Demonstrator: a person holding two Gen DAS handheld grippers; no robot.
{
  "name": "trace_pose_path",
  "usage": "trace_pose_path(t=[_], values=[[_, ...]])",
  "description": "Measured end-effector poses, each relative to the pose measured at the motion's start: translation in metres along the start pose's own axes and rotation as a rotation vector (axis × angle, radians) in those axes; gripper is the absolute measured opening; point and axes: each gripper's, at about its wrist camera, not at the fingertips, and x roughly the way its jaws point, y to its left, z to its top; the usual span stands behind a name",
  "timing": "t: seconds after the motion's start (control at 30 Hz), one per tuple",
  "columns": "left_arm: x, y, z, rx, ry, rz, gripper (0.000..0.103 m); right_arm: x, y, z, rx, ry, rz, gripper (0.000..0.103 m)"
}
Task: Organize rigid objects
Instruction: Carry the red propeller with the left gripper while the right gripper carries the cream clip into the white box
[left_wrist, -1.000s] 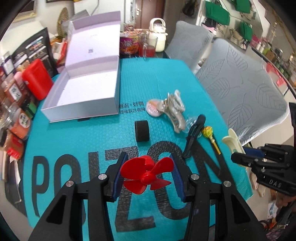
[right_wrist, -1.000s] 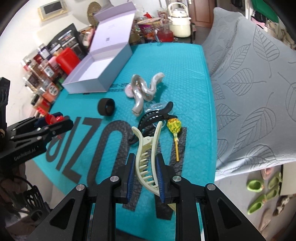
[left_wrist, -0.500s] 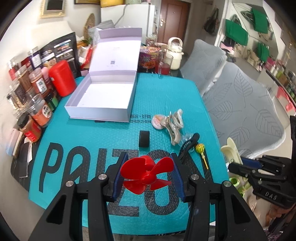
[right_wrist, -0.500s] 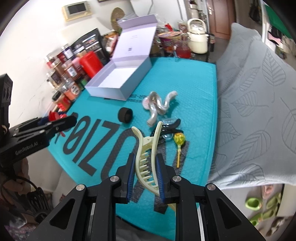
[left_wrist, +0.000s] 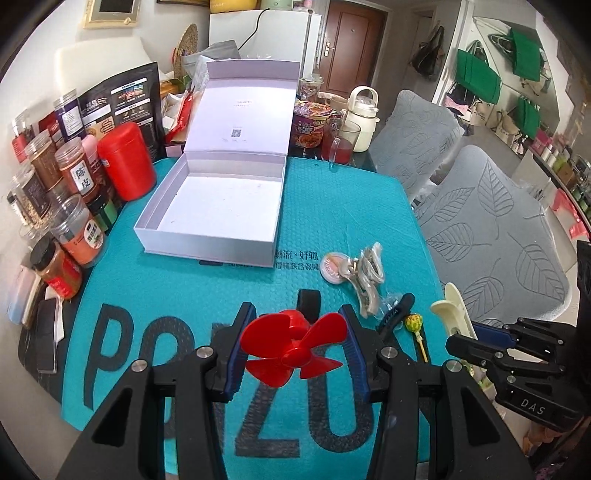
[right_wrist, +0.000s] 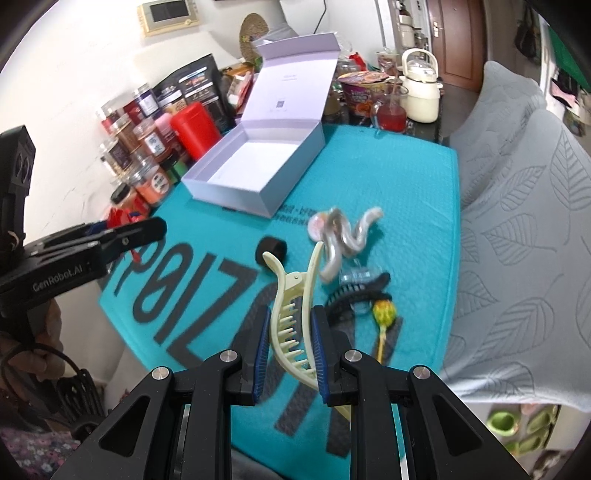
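- Two hand-held grippers are up above the near edge of the table (left_wrist: 369, 206), each with something clamped between its blue pads.
- The left hand-held gripper (left_wrist: 293, 354) holds one red propeller (left_wrist: 295, 352) by its blade tips, over the black lettering of the teal mat (left_wrist: 332, 206).
- The right hand-held gripper (right_wrist: 290, 349) is closed on one cream claw clip (right_wrist: 293, 314), held upright with its teeth between the pads.
- One white box (left_wrist: 214, 210) lies open at the far left of the mat, its lid (left_wrist: 243, 110) standing up behind it and its floor bare.
- On the mat: one black ring (right_wrist: 271, 251), one silver wavy clip (right_wrist: 343, 240) touching one round pink tin (left_wrist: 332, 267), one black claw clip (right_wrist: 354, 291), and one lollipop (right_wrist: 384, 317) just beside it.
- The left edge is lined with jars (left_wrist: 74, 177) and one red canister (left_wrist: 125, 162); the far edge has one cream kettle (left_wrist: 364, 118), a glass of red drink (left_wrist: 338, 142) and a noodle cup (left_wrist: 308, 125).
- Two grey leaf-patterned chairs (left_wrist: 491, 221) press against the right edge.
- Open mat runs from the loose items to the box's front wall.
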Motion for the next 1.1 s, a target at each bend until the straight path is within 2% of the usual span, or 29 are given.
trace_pose_path(t=[0.3, 0.83, 1.1], values=[[0.027, 0.043, 0.043, 0.007, 0.009, -0.024, 0.046, 0.038, 0.026, 0.046, 0.010, 0.011, 0.017, 0.022], [0.093, 0.112, 0.114, 0.018, 0.051, -0.047, 0.046, 0.116, 0.045, 0.139, -0.002, 0.002, 0.039, 0.022], [0.124, 0.141, 0.142, 0.008, 0.044, -0.028, 0.046, 0.155, 0.047, 0.178, 0.005, -0.003, 0.038, 0.022]])
